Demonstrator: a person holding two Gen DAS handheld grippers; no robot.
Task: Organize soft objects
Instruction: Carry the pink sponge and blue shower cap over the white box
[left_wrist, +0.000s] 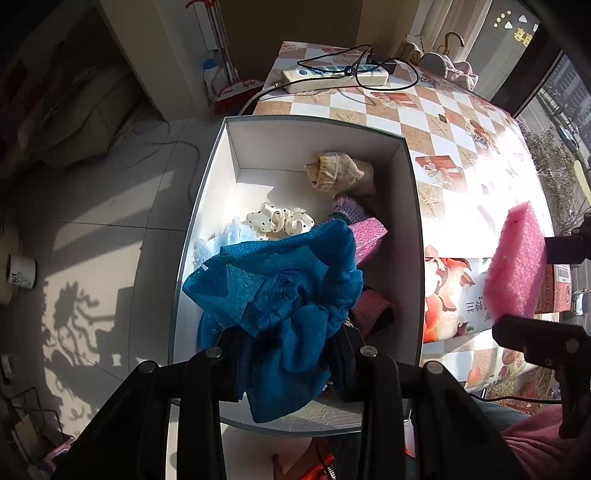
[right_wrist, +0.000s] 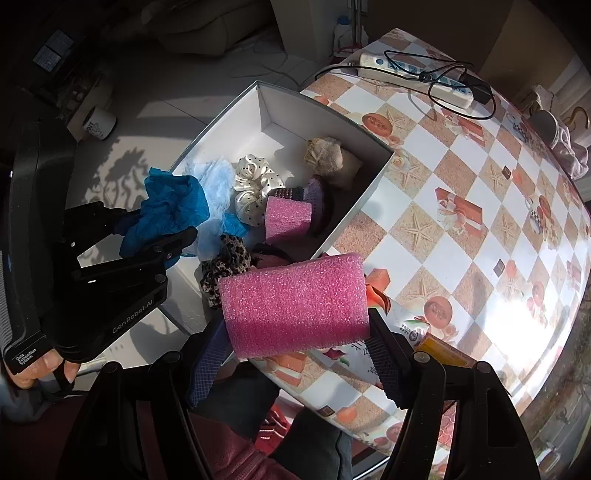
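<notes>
My left gripper is shut on a crumpled blue cloth and holds it over the near-left part of the white box; it also shows in the right wrist view with the blue cloth. My right gripper is shut on a pink foam block held above the table beside the box's near corner; the block shows in the left wrist view. The box holds a cream polka-dot scrunchie, a beige cloth, another pink foam block, a leopard scrunchie and light blue fabric.
The box sits at the edge of a table with a checked, starfish-print cloth. A white power strip with black cables lies at the far end. A packet and orange box lie near my right gripper. A mug stands on the tiled floor.
</notes>
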